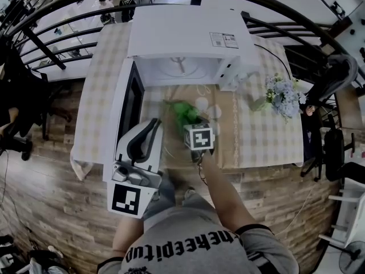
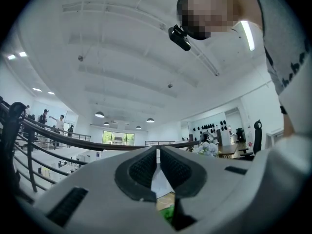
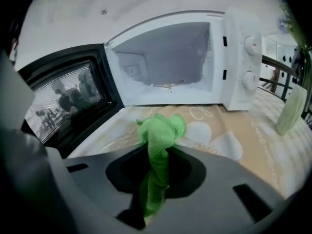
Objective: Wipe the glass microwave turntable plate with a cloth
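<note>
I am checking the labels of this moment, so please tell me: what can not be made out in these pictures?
Glass plate: no clear rim in any view; the green cloth and right gripper cover the middle of the table in the head view.
Microwave dial markings: right gripper view, too small.
Label on its roof: head view, too small to read.
Table: left gripper view, the upturned left gripper body blocks nearly all of it.

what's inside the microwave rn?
Microwave cavity: bare white walls, small hub at floor centre, no plate visible. Floor seen at grazing angle, so its surface is mostly hidden.
</note>
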Motion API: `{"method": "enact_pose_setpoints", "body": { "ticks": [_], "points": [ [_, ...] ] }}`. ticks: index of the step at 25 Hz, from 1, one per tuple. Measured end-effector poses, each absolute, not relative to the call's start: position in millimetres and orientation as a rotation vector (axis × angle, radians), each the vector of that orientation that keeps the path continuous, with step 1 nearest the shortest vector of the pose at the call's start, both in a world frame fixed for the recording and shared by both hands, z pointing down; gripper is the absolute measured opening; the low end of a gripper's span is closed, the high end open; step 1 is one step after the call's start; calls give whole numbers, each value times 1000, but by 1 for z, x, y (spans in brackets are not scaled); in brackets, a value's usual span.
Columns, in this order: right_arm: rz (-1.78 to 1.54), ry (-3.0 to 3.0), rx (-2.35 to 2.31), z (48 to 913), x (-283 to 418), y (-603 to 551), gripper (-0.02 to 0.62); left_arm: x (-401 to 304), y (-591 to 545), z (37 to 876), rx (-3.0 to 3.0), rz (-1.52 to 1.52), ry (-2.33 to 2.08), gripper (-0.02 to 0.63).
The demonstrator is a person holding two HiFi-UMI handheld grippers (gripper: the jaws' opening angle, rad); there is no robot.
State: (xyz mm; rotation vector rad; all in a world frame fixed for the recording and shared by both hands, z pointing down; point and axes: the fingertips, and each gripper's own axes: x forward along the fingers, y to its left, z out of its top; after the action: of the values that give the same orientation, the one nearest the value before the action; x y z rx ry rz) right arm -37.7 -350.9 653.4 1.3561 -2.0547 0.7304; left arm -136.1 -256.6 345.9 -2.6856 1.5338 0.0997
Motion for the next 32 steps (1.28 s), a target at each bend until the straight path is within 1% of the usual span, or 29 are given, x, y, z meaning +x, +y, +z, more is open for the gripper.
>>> {"method": "enact_pose_setpoints", "body": {
  "ticks": [10, 15, 18, 27, 29, 32],
  "points": [
    [752, -1963, 1495, 652, 34, -345, 77, -135, -247, 339, -2664, 106, 1540, 23],
    [761, -1950, 1510, 649, 37, -344, 75, -137, -243, 337, -2655, 113, 1551, 23],
    [806, -2020, 1465, 641, 10, -338, 74, -137, -242, 338, -2656, 114, 1548, 23],
    [849, -2269, 1078, 631, -131, -289, 74, -141, -243, 338, -2651, 108, 1561, 24],
    [826, -2265, 1025, 638, -148, -280, 74, -143, -243, 338, -2648, 107, 1568, 23],
    [749, -2248, 998, 649, -151, -279, 74, -146, -244, 338, -2646, 107, 1575, 23]
  ]
}}
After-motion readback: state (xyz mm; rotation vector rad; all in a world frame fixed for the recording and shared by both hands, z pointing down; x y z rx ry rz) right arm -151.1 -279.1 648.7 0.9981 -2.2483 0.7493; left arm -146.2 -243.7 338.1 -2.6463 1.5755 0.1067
